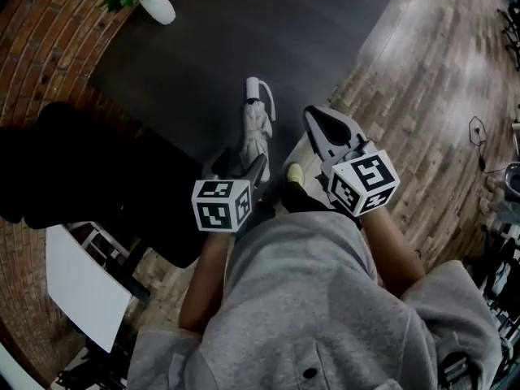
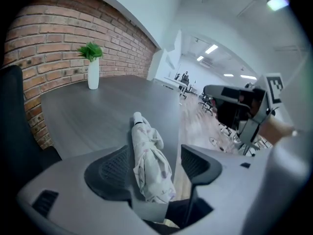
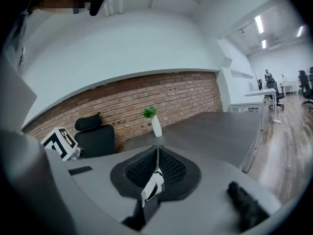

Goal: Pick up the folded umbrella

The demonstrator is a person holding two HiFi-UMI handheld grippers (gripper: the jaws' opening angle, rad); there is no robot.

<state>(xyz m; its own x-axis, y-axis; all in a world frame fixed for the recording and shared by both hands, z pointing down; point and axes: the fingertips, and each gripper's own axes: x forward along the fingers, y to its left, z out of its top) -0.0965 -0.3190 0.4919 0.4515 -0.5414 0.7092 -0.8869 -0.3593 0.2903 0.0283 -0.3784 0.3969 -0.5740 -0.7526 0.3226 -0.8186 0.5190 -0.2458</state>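
The folded umbrella [image 1: 257, 128], pale with a faint print, lies near the front edge of the dark table [image 1: 195, 55], its white handle end pointing away from me. My left gripper [image 1: 240, 166] is at its near end. In the left gripper view the umbrella [image 2: 149, 163] lies between the jaws of that gripper [image 2: 157, 156], which stand wide apart: the left pad is close beside the fabric, the right pad clear of it. My right gripper [image 1: 314, 114] is to the umbrella's right, shut and empty; its pads [image 3: 157, 151] meet, and the umbrella [image 3: 153, 186] shows below them.
A white vase with a green plant [image 1: 154, 2] stands at the table's far left corner. A black office chair [image 1: 73, 177] is at the left by the brick wall. A white panel [image 1: 81, 287] is lower left. Wooden floor [image 1: 422, 96] lies to the right.
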